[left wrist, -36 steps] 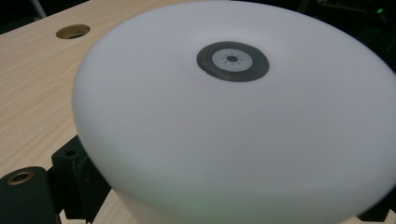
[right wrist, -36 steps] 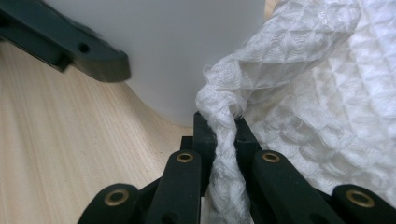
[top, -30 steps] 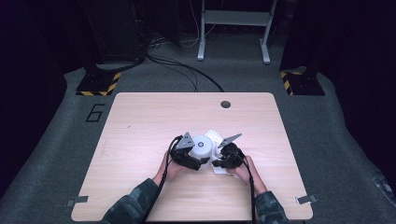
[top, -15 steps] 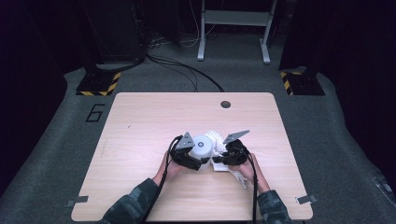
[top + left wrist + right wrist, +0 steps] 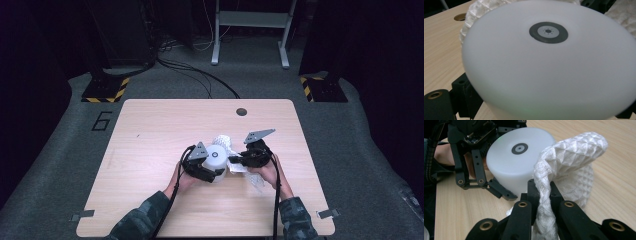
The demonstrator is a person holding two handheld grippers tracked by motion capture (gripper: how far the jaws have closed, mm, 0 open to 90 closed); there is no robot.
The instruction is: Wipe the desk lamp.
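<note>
The left gripper (image 5: 216,175) clamps a white cylinder (image 5: 217,157); the right gripper (image 5: 234,161) pinches quilted white wrap (image 5: 571,157) beside it, above the wooden worktop (image 5: 150,130) on grey carpet (image 5: 65,145).

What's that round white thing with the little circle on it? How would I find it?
Look at the middle of the wooden table, between the two grippers. The white cylinder sits in the left gripper, beside bumpy white cloth. It is smooth, with a dark ring on its flat top.
</note>
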